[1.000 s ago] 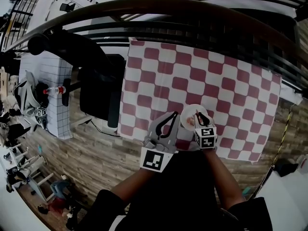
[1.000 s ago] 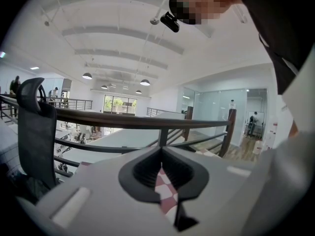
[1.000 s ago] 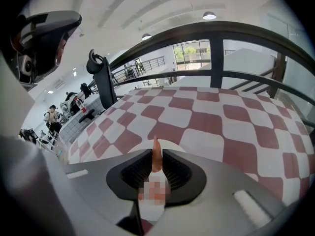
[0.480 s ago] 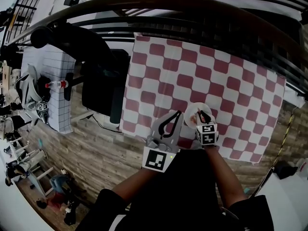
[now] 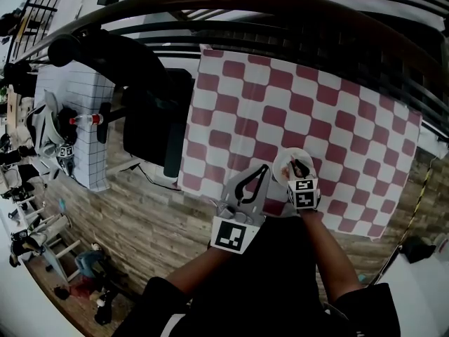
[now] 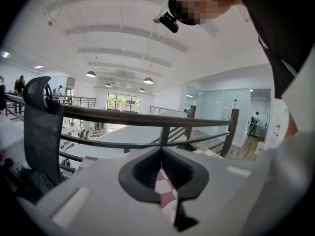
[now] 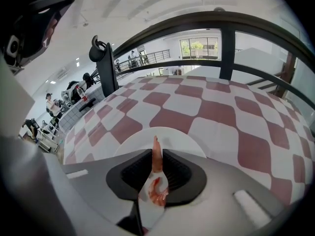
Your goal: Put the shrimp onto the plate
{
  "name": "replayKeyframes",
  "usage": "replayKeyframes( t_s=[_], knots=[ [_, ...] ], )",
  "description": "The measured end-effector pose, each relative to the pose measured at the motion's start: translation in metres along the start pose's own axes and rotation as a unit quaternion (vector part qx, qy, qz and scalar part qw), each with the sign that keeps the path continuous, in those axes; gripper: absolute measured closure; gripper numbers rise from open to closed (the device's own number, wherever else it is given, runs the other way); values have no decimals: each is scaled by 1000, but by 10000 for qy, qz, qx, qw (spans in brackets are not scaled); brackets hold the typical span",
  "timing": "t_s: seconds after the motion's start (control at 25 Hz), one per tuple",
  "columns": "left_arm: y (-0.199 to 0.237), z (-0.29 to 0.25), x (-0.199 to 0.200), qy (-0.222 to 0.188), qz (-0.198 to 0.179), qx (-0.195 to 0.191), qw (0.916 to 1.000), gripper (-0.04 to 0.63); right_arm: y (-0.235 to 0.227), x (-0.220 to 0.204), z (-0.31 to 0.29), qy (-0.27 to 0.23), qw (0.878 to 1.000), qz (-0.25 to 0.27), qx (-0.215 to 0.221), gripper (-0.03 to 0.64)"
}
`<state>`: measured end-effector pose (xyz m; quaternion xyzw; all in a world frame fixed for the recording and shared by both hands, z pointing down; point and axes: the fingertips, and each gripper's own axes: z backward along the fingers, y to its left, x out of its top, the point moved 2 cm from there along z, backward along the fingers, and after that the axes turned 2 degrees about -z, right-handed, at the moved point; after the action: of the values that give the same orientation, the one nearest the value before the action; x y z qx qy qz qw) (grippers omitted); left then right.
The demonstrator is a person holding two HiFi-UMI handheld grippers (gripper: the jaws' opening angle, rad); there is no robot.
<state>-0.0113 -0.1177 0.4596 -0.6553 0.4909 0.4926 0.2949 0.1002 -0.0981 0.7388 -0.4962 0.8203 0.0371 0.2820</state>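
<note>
A small white plate [image 5: 286,161] sits near the front edge of the red-and-white checked tablecloth [image 5: 316,104]. My right gripper [image 5: 297,167] hovers over it, shut on an orange shrimp [image 7: 156,145] whose tail pokes up between the jaws above the plate [image 7: 172,137]. A second shrimp [image 7: 157,191] lies on the plate under the jaws. My left gripper [image 5: 263,167] is just left of the plate, shut with nothing in it. In the left gripper view its jaws [image 6: 161,167] point up at a railing.
A black office chair [image 5: 151,118] stands left of the table. A dark curved railing [image 5: 280,2] runs behind the table's far edge. Wooden floor [image 5: 140,209] lies below the table's front edge, close under both grippers.
The head view has shifted slightly. Both grippers keep about the same place by the plate, the right one still holding the shrimp over it.
</note>
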Motion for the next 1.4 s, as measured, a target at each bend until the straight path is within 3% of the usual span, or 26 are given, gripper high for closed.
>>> replayKeyframes(
  t_s=[0.72,0.92,1.08,1.28,1.4],
  knots=[
    [-2,9,-6,41,28,40,10000,589,0,1,-4,-20,10000,-48,-70,548],
    [-8,12,-3,42,-704,-124,9974,589,-2,1,-5,-75,9999,52,-112,538],
    [-9,13,-3,2,-602,-113,9981,589,-4,3,-1,-104,9998,55,-135,532],
    [-6,19,-1,-43,-115,23,9999,589,-1,9,12,-161,9998,67,-123,532],
    [-5,24,1,-93,-159,13,9998,588,2,12,20,-200,9997,86,-73,532]
  ],
)
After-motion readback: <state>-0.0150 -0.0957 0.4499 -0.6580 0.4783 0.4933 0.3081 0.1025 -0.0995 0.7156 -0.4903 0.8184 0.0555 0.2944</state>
